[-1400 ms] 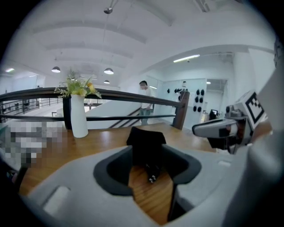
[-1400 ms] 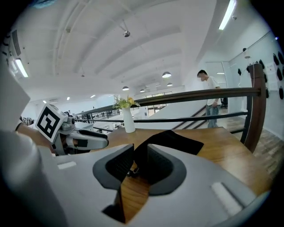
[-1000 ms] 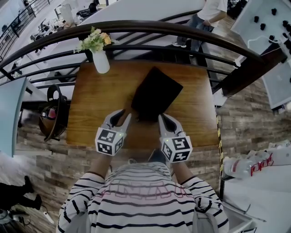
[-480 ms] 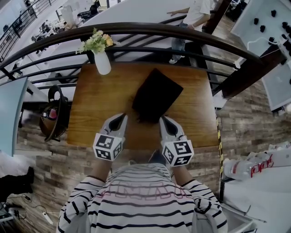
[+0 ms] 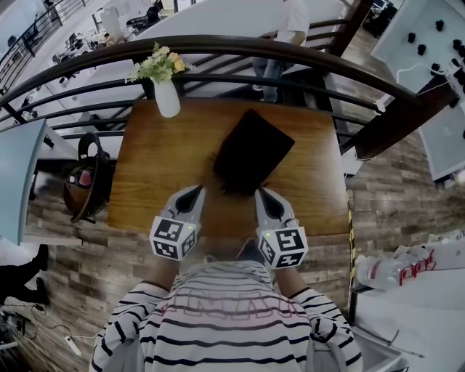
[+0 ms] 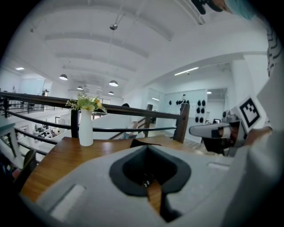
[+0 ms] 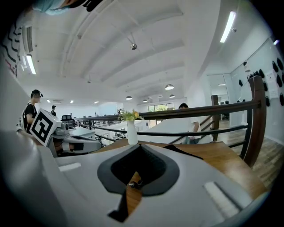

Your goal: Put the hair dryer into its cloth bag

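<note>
The left gripper [image 5: 187, 195] and right gripper [image 5: 266, 196] hang closed and empty side by side, the black cloth bag [image 5: 253, 151] lying on the desk [image 5: 156, 163] just ahead between them, probably so both can reach it; no hair dryer is visible.

So a wooden table [image 5: 156, 178] is sitting right up against a dark curved railing [image 5: 240, 45]. A white vase [image 5: 167, 99] is standing near its far left corner, with yellowish flowers [image 5: 156, 65] poking out. Somebody [image 5: 290, 14] is standing past the railing. Left of the table, some dark round bag-or-basket thing [image 5: 83, 182] is resting on the plank floor [image 5: 378, 196].
</note>
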